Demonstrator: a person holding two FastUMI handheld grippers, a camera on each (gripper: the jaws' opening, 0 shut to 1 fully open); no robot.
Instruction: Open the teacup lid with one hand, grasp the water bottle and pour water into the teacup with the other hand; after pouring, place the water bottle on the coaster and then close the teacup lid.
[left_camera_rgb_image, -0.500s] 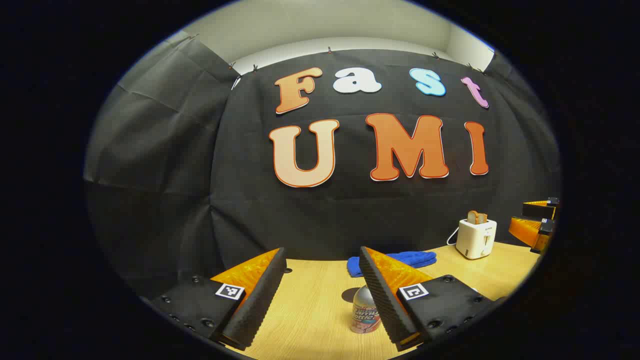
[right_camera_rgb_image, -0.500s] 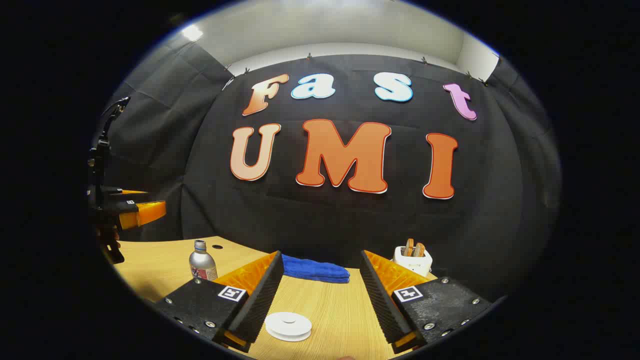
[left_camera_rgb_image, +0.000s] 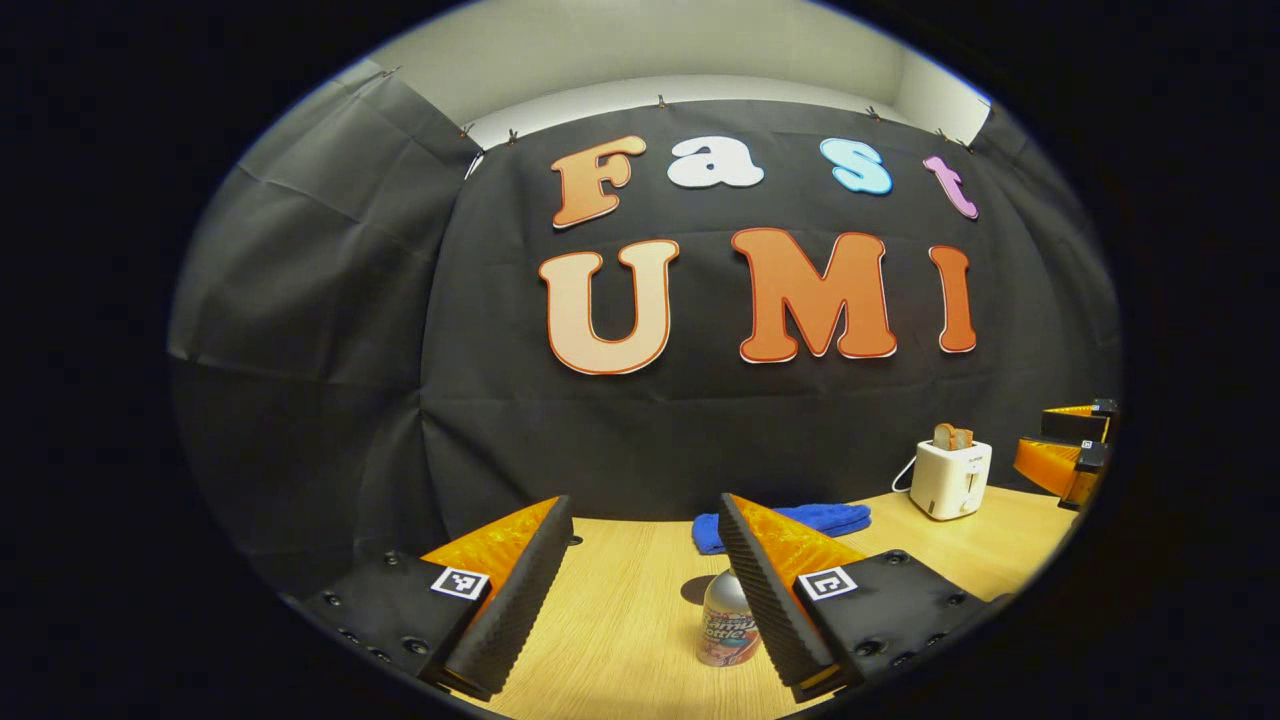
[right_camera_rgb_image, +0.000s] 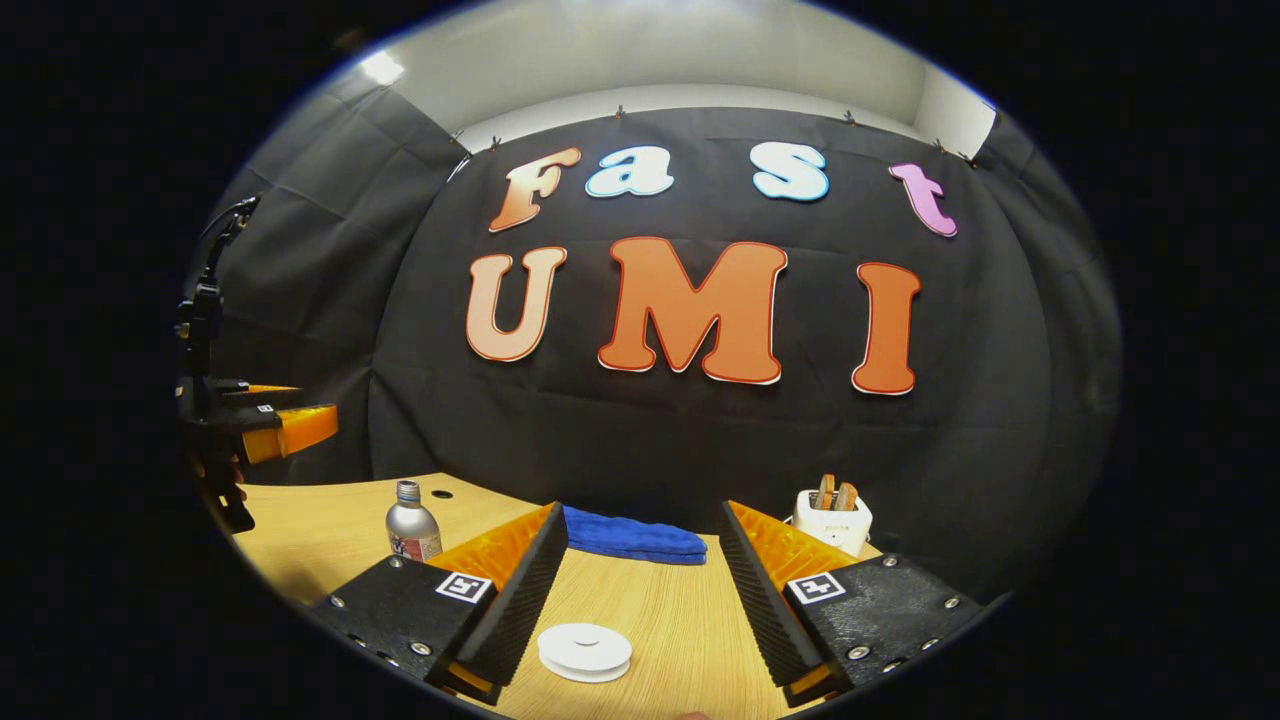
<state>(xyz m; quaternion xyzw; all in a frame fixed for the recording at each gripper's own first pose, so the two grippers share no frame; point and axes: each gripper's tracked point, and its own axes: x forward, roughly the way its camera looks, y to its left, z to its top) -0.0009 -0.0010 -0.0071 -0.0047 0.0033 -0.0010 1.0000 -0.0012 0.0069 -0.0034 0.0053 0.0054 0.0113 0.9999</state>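
In the left gripper view a small silver water bottle (left_camera_rgb_image: 725, 628) with a printed label stands on the wooden table (left_camera_rgb_image: 620, 600). It is close in front of my left gripper (left_camera_rgb_image: 644, 505), partly behind the right-hand finger (left_camera_rgb_image: 765, 590). The left gripper is open and holds nothing. A dark round patch (left_camera_rgb_image: 698, 589) lies just behind the bottle. In the right gripper view a white round lid (right_camera_rgb_image: 585, 650) with a small knob lies low between the open fingers of my right gripper (right_camera_rgb_image: 644, 508), untouched. What is under the lid is hidden. The bottle (right_camera_rgb_image: 413, 526) stands farther left.
A folded blue cloth (left_camera_rgb_image: 790, 520) (right_camera_rgb_image: 630, 538) lies at the table's back edge. A white toaster (left_camera_rgb_image: 952, 478) (right_camera_rgb_image: 832, 518) with bread stands to the right. Each view catches the other gripper at its edge: the right one (left_camera_rgb_image: 1065, 450), the left one (right_camera_rgb_image: 255, 425).
Both views have shifted only slightly. The bottle and the lid stay where they were, and neither gripper has taken hold of anything.
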